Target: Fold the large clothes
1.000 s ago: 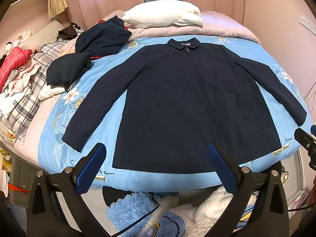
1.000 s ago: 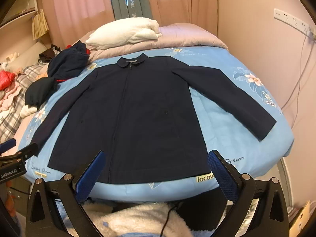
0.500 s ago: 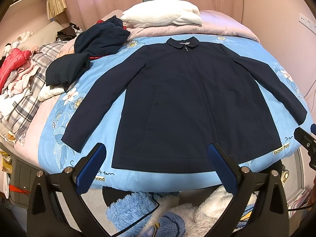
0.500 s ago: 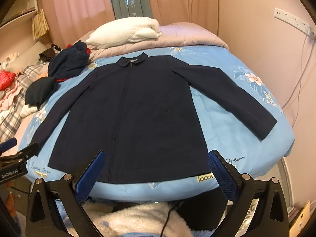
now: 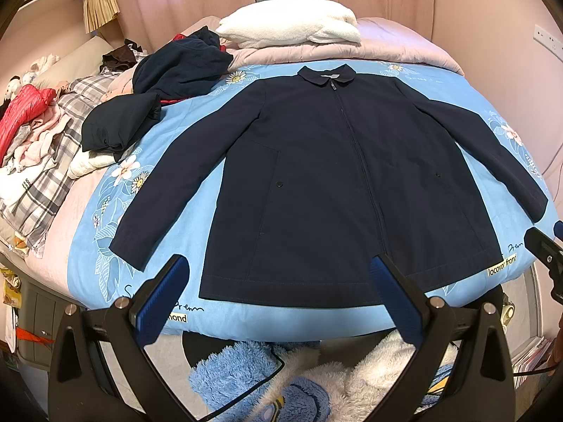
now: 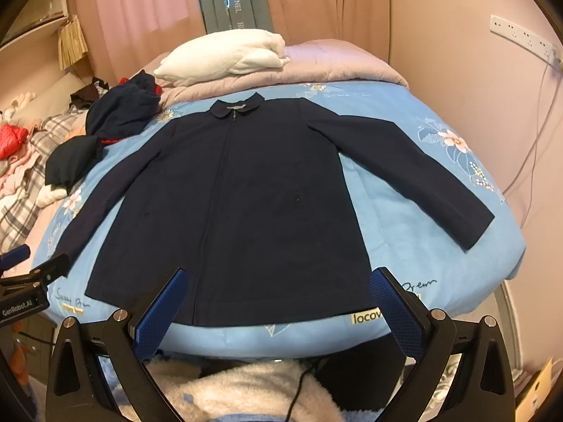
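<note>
A dark navy zip jacket (image 5: pixel 337 176) lies flat and face up on the light blue floral bedspread (image 5: pixel 183 133), collar at the far side, both sleeves spread outward. It also shows in the right wrist view (image 6: pixel 246 204). My left gripper (image 5: pixel 278 274) is open and empty, held in the air in front of the jacket's hem. My right gripper (image 6: pixel 278 285) is open and empty, also in front of the hem, apart from it. Each gripper's tip shows at the edge of the other's view.
A pile of dark clothes (image 5: pixel 155 91) lies at the bed's left, with plaid, pink and red garments (image 5: pixel 38 130) beyond it. A white pillow (image 5: pixel 292 24) and a pink quilt (image 5: pixel 397 49) sit at the head. A fluffy rug (image 5: pixel 267 379) lies on the floor below.
Both views have shifted very slightly; the jacket and both grippers stand as before.
</note>
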`<action>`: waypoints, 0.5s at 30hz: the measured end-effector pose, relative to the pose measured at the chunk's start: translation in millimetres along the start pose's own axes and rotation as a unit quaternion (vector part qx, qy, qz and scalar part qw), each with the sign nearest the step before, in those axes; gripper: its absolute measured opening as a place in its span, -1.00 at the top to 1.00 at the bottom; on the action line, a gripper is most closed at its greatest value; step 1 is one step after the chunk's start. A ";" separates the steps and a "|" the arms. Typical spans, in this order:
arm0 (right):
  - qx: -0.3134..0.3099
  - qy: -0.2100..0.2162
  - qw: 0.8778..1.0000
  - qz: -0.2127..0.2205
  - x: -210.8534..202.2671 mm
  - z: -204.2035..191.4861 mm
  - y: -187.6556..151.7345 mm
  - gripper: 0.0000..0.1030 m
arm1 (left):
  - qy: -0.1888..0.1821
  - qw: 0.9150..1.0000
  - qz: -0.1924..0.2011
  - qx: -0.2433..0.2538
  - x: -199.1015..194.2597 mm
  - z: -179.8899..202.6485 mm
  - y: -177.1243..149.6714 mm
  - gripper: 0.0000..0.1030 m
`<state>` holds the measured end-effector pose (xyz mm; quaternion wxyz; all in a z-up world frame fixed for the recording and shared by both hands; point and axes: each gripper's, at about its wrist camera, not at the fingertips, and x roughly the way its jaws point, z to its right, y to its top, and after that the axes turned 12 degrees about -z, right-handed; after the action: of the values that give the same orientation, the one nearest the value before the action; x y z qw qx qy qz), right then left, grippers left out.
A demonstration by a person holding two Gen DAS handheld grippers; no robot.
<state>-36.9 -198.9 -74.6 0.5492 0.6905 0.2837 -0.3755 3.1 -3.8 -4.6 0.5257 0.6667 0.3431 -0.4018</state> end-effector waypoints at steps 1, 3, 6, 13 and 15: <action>0.000 0.000 1.000 0.000 0.1 0.4 0.3 -0.98 | 0.000 1.000 0.000 0.000 0.0 0.0 -0.1 -0.99; 0.000 0.000 1.000 0.000 0.1 0.9 0.7 -0.98 | 0.000 1.000 -0.001 -0.001 0.7 -1.1 -0.2 -0.99; -0.001 0.000 1.000 -0.001 0.2 1.2 1.0 -0.98 | 0.000 1.000 -0.001 -0.001 1.0 -1.3 0.2 -0.99; -0.001 0.002 1.000 -0.001 0.5 1.1 0.4 -0.98 | 0.000 1.000 -0.002 0.000 1.0 -1.4 -0.4 -0.99; 0.000 0.001 1.000 -0.001 0.5 0.8 0.1 -0.98 | 0.000 1.000 -0.002 0.000 1.6 -2.0 -0.6 -0.99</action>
<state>-36.7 -199.8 -75.0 0.5490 0.6903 0.2848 -0.3756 3.6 -1.6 -6.0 0.5247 0.6661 0.3447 -0.4026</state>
